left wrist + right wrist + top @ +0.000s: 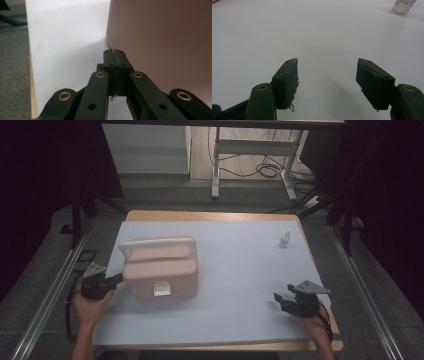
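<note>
Two grippers are near you at the front of the tabletop (240, 320). Your left gripper (118, 278) has its fingers (110, 58) pressed together on nothing, tips at the left wall of the pink box (160, 268). Your right gripper (281, 299) rests with fingers (287, 75) apart, well away. The box lies just right of your left fingers. Farther back stands a small white bottle (285, 239).

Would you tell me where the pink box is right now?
In the high view, the pink box sits on the table's left half, with the shut left gripper at its left side.
</note>
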Motion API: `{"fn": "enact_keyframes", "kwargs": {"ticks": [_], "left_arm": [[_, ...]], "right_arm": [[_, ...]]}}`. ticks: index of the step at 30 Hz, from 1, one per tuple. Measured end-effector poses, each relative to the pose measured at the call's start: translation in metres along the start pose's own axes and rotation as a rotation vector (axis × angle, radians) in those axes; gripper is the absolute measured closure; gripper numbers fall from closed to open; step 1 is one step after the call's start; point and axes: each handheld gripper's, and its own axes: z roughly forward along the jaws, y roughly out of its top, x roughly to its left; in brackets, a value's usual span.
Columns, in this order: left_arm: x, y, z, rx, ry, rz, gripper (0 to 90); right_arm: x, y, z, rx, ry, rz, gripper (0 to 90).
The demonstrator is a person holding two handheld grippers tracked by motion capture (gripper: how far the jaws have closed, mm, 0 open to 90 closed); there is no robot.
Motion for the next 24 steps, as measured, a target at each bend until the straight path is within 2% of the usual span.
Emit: {"fn": "enact_keyframes", "kwargs": {"ticks": [5, 8, 10, 14, 24], "left_arm": [[-0.002, 0.006, 0.009, 0.007, -0.019, 0.005, 89.1], [-0.006, 0.012, 0.017, 0.006, -0.046, 0.015, 89.2], [-0.008, 0.015, 0.020, 0.018, -0.015, 0.026, 89.8], [-0.007, 0.018, 0.023, 0.017, -0.021, 0.016, 89.8], [-0.013, 0.022, 0.029, 0.022, -0.027, 0.026, 89.9]], "right_arm": [[0.000, -0.001, 0.000, 0.002, -0.002, -0.002, 34.4], [0.000, -0.001, 0.000, 0.005, -0.001, 0.001, 34.4], [-0.001, -0.001, 0.001, 0.006, -0.002, 0.000, 34.4], [-0.001, -0.002, 0.001, 0.010, 0.000, 0.000, 34.4], [0.004, -0.002, 0.005, 0.023, 0.007, -0.013, 34.1]]}}
